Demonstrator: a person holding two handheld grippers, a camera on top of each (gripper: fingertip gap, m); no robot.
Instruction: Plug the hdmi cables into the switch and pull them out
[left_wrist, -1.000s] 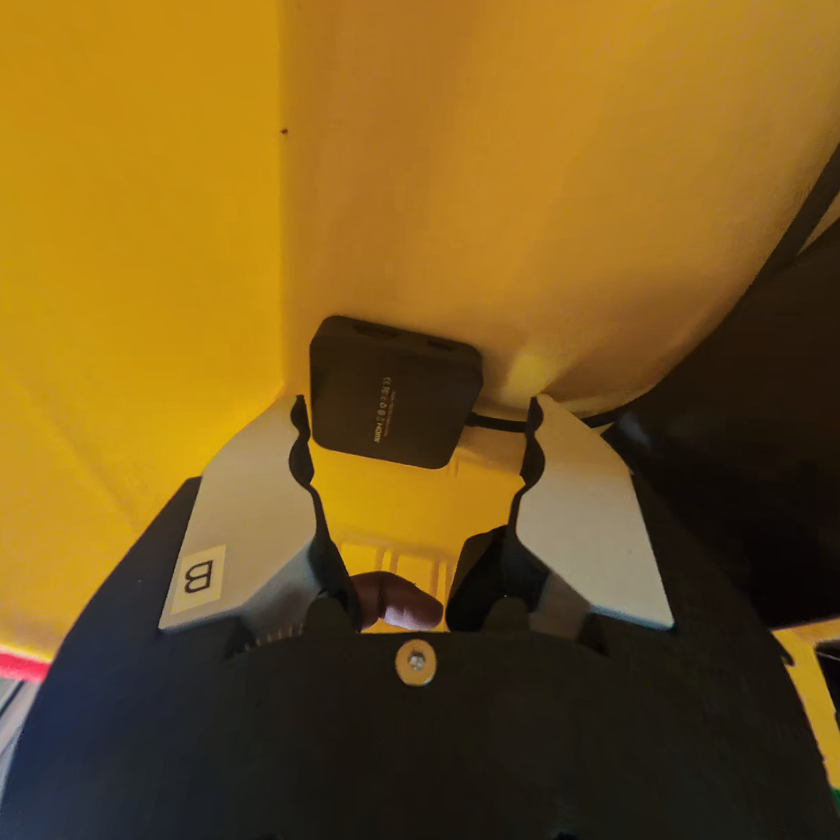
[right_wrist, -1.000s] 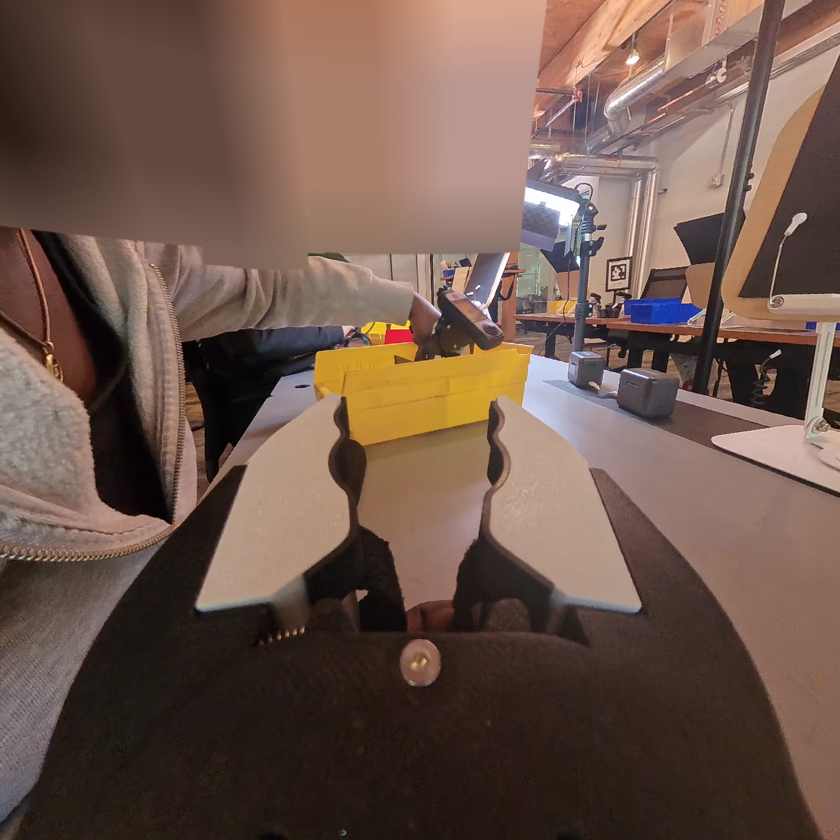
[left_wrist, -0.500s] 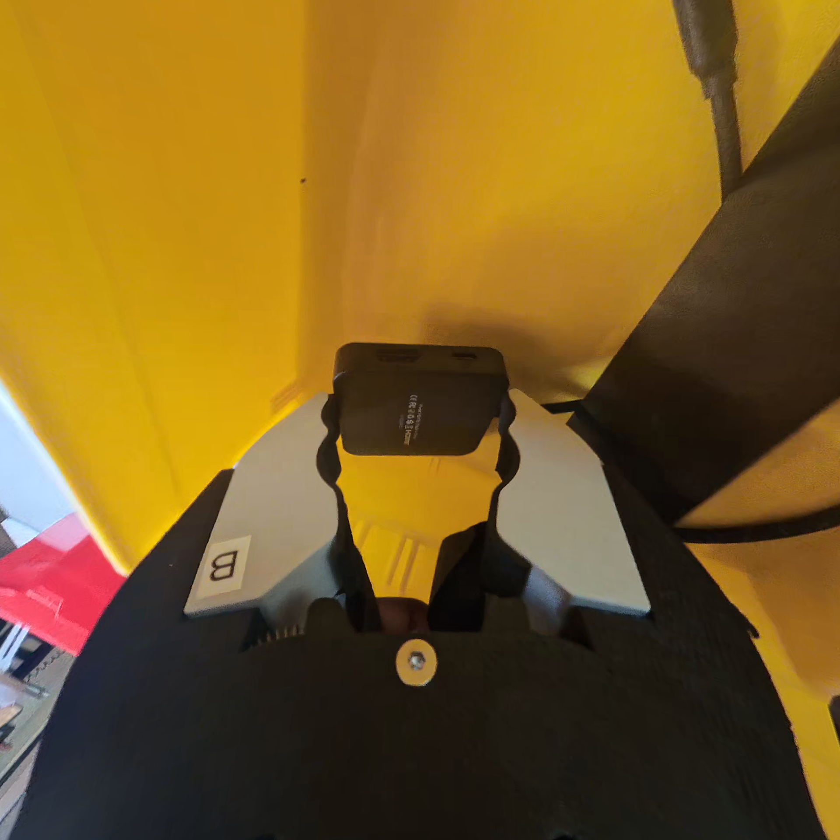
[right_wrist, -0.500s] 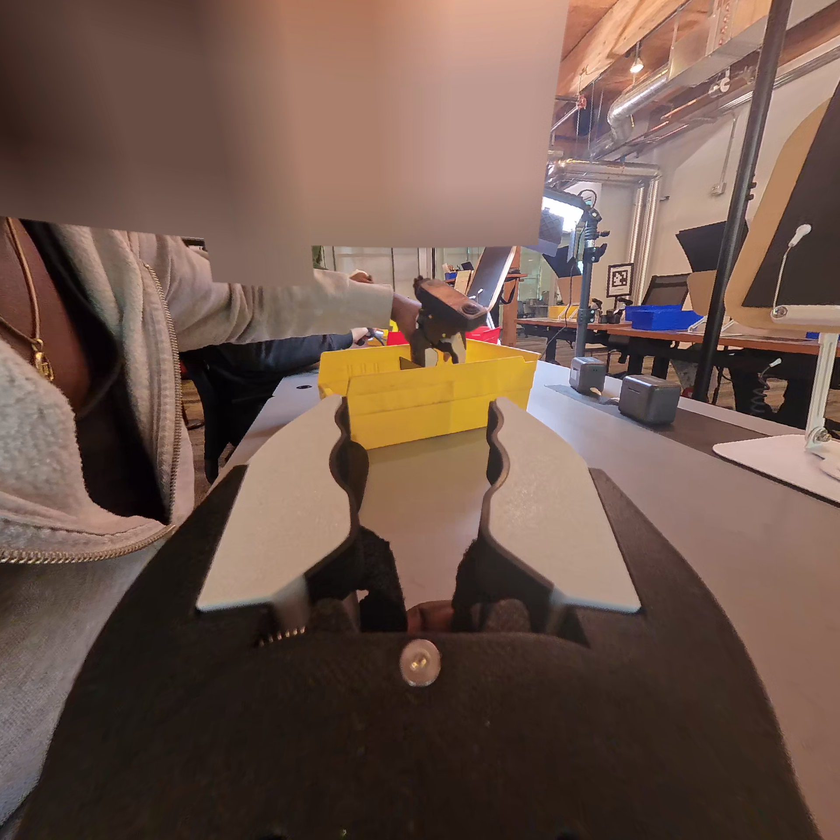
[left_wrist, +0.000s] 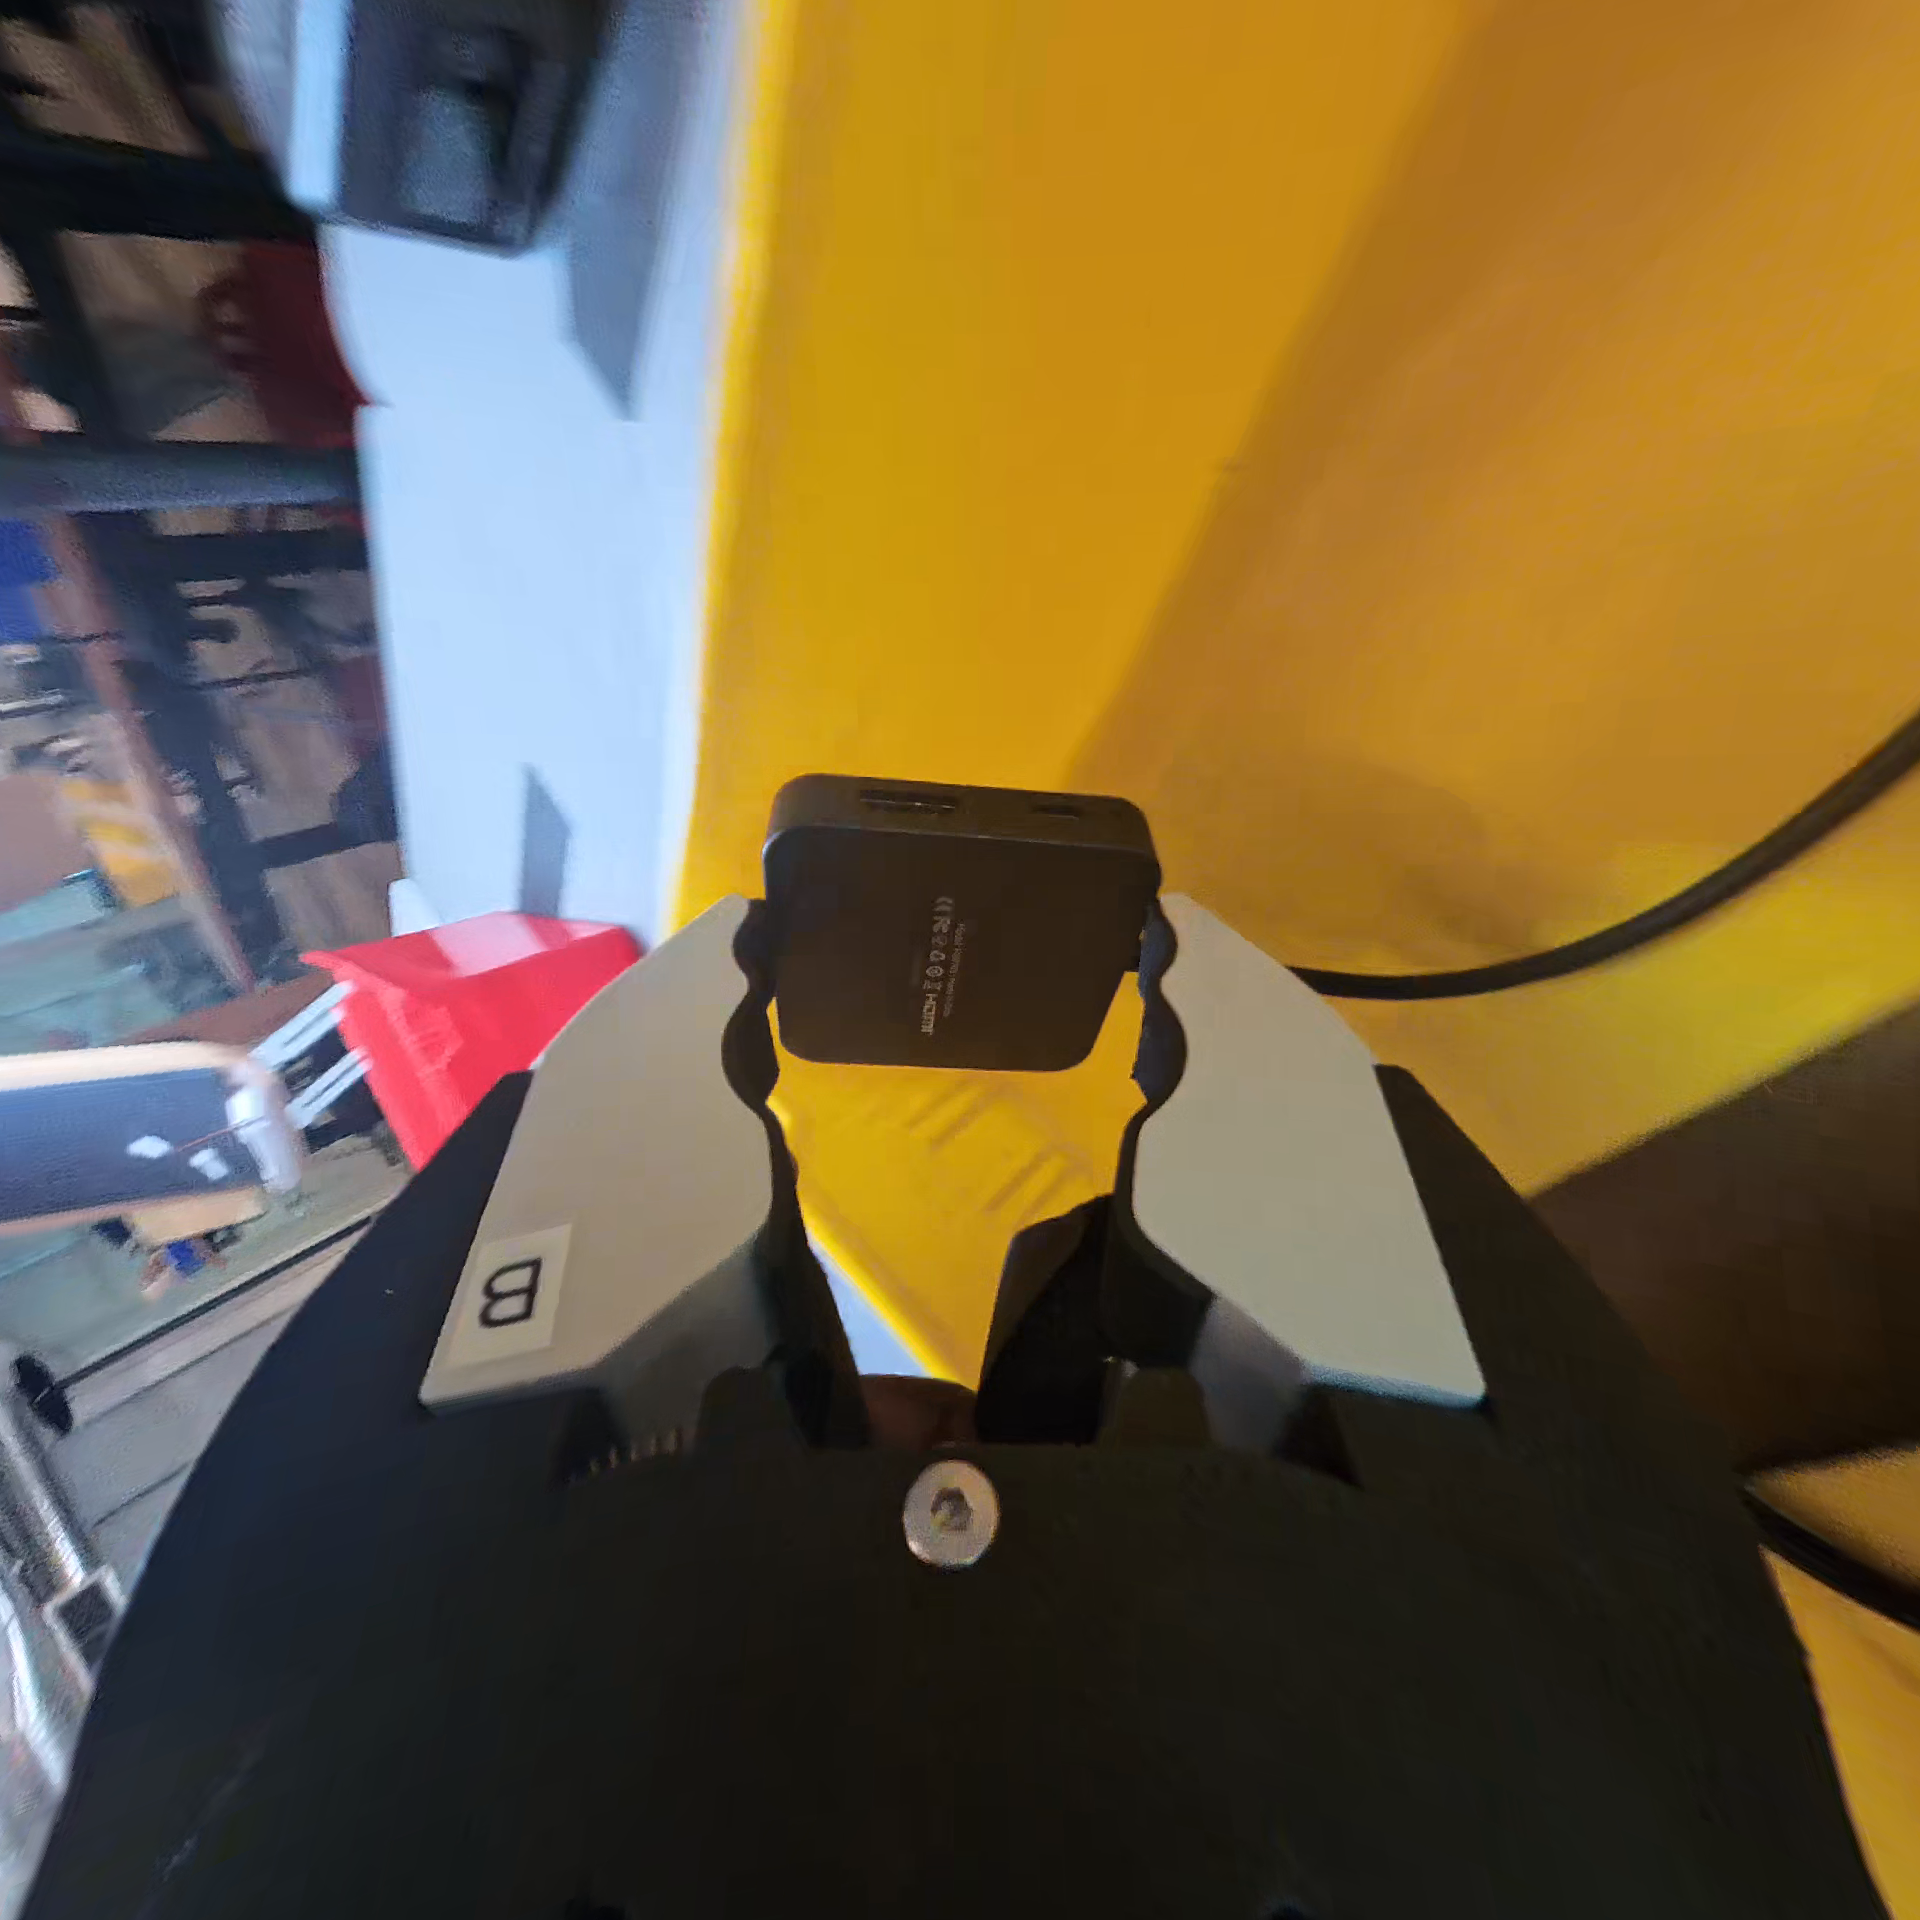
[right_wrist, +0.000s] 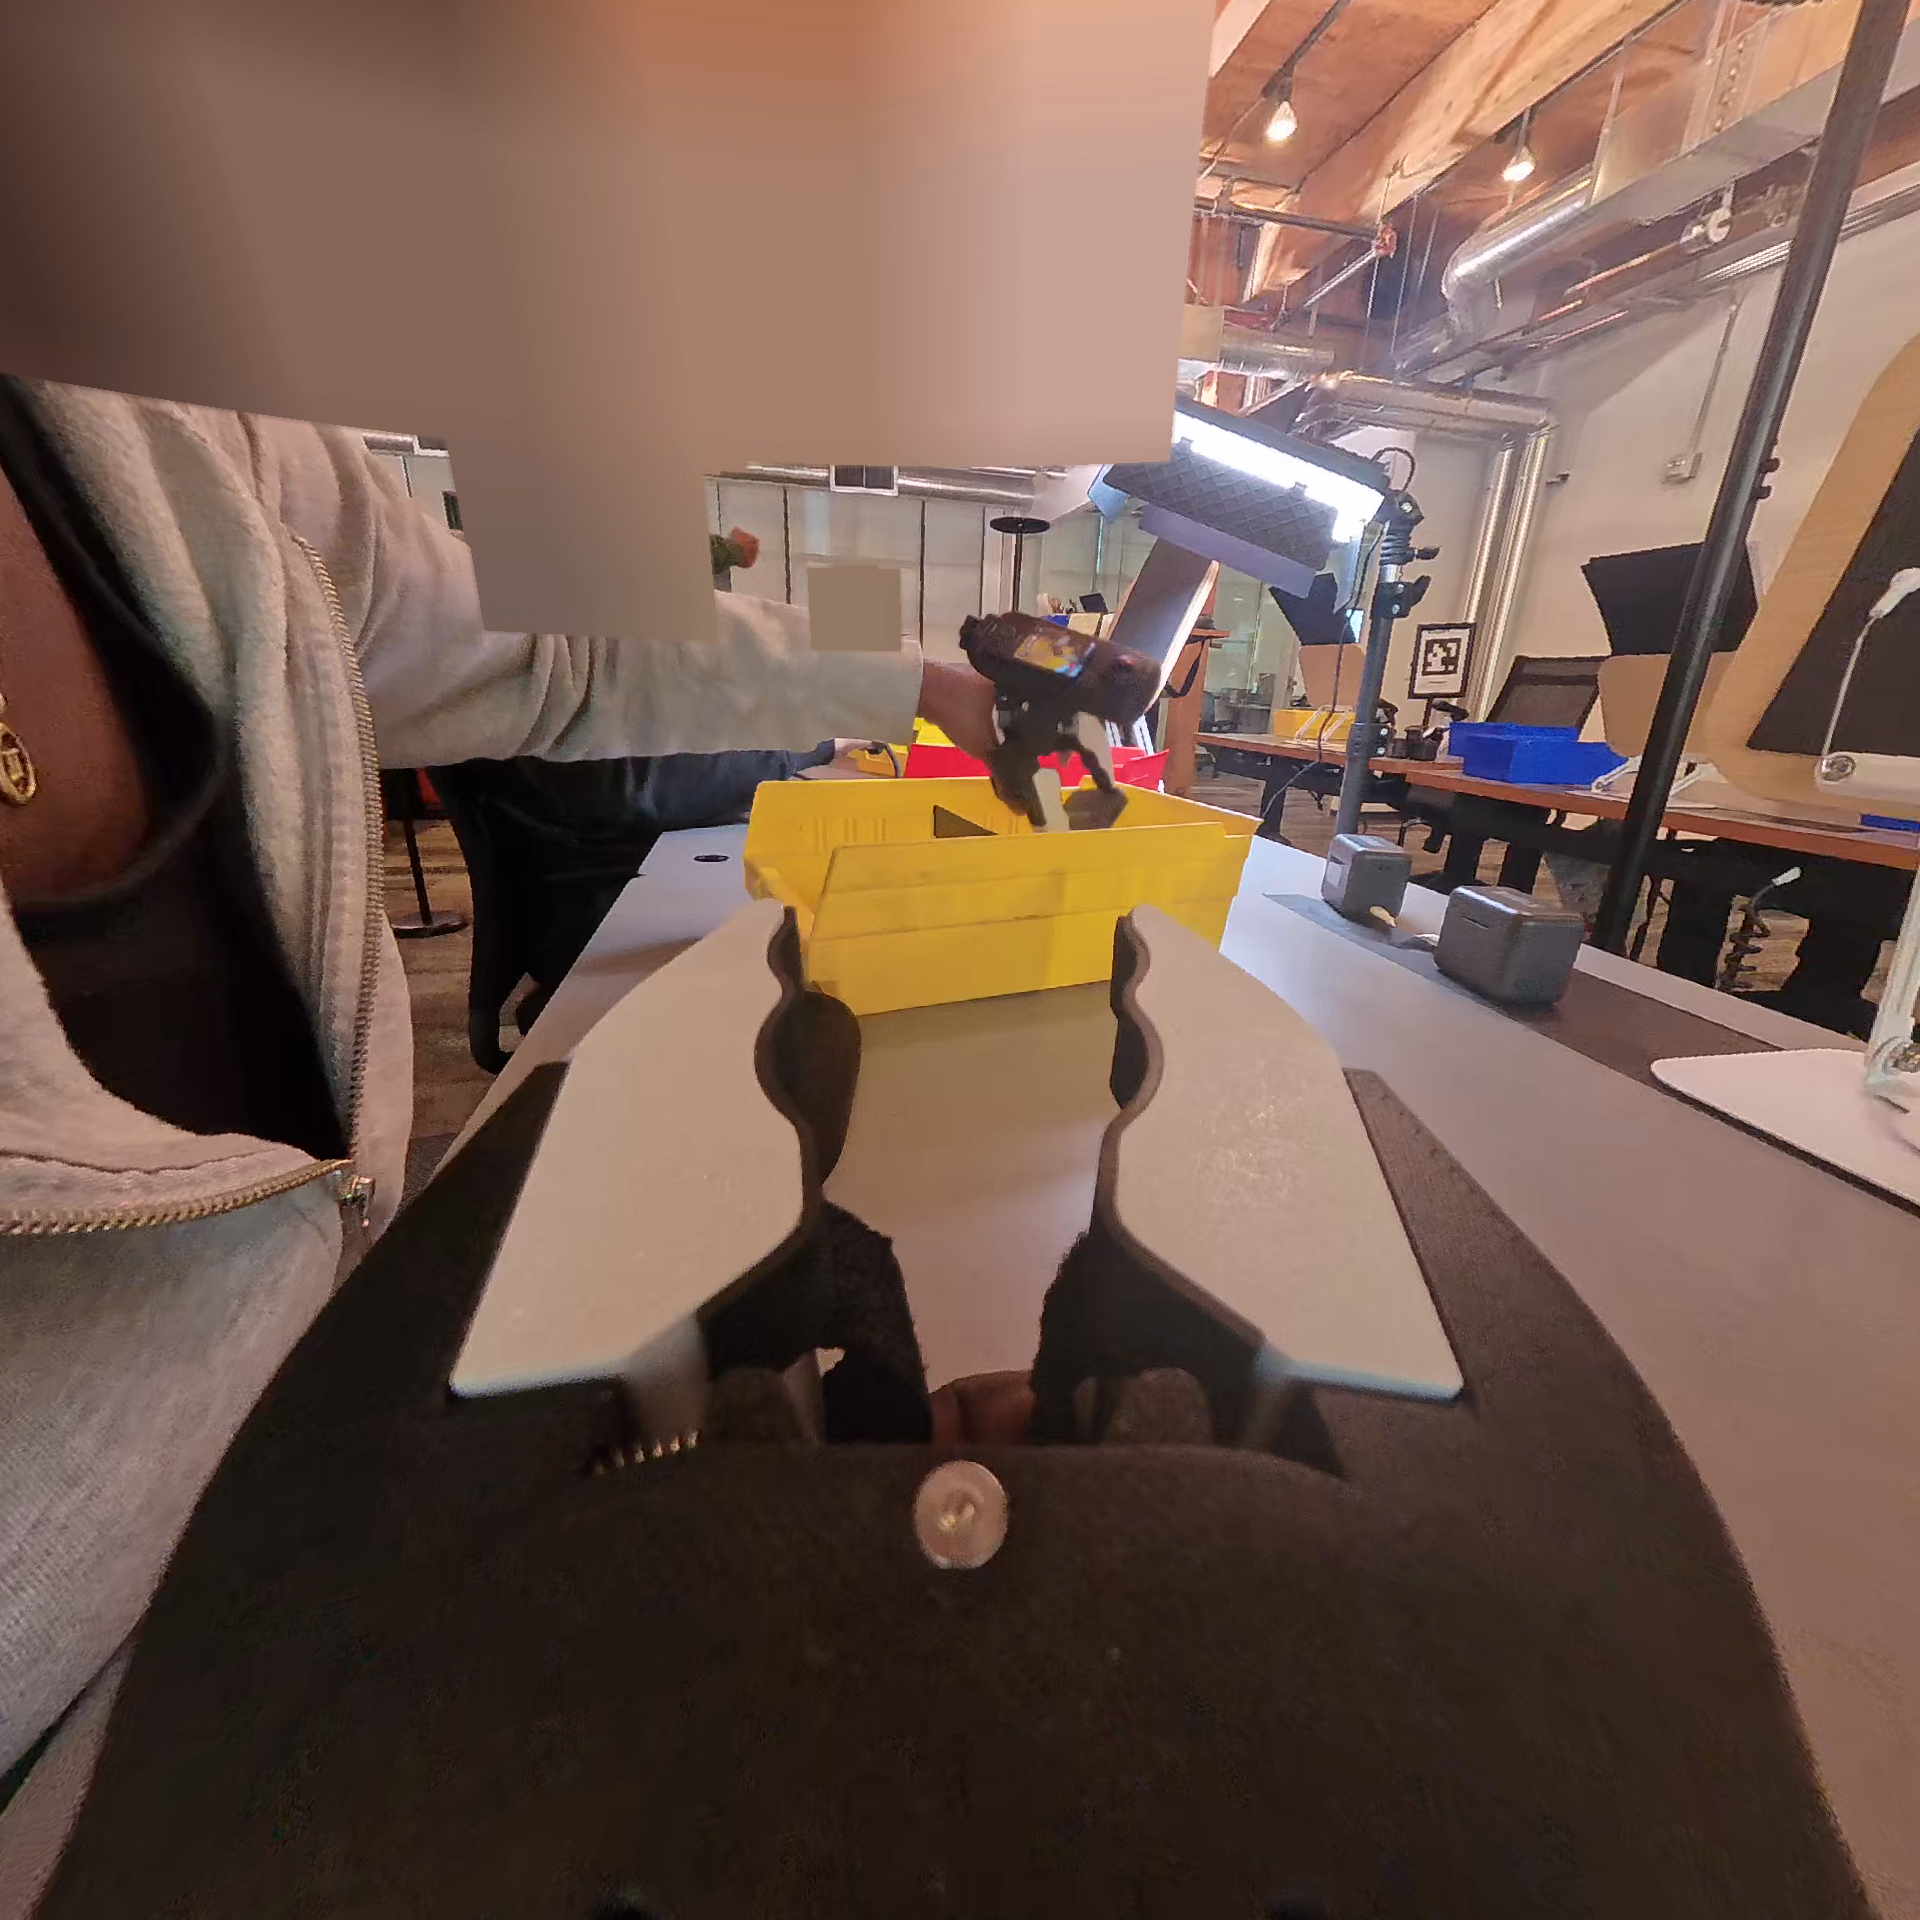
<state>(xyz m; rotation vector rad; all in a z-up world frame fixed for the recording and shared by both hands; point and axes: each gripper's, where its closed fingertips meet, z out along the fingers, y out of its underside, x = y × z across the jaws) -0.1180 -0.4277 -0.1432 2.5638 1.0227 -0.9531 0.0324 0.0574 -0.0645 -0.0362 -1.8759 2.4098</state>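
My left gripper (left_wrist: 951, 940) is shut on the small black HDMI switch (left_wrist: 956, 925) and holds it by its two sides above the yellow bin (left_wrist: 1299, 436). Two empty ports show on the switch's far edge. A black cable (left_wrist: 1621, 930) lies in the bin to the right. In the right wrist view the left gripper (right_wrist: 1055, 774) hangs over the bin (right_wrist: 997, 904) with the switch (right_wrist: 1091, 808) in it. My right gripper (right_wrist: 956, 956) is open and empty, low over the grey table (right_wrist: 1558, 1247), well short of the bin.
A red bin (left_wrist: 457, 1013) stands beyond the yellow one. Two small grey boxes (right_wrist: 1507, 940) sit on a dark mat at the right, with a white base plate (right_wrist: 1787, 1112) nearer. A black pole (right_wrist: 1756, 436) rises at the right. The person's sleeve (right_wrist: 623, 686) reaches across at the left.
My left gripper closed on the switch and lifted it up out of the bin, tilting as it rose. My right gripper has stayed still.
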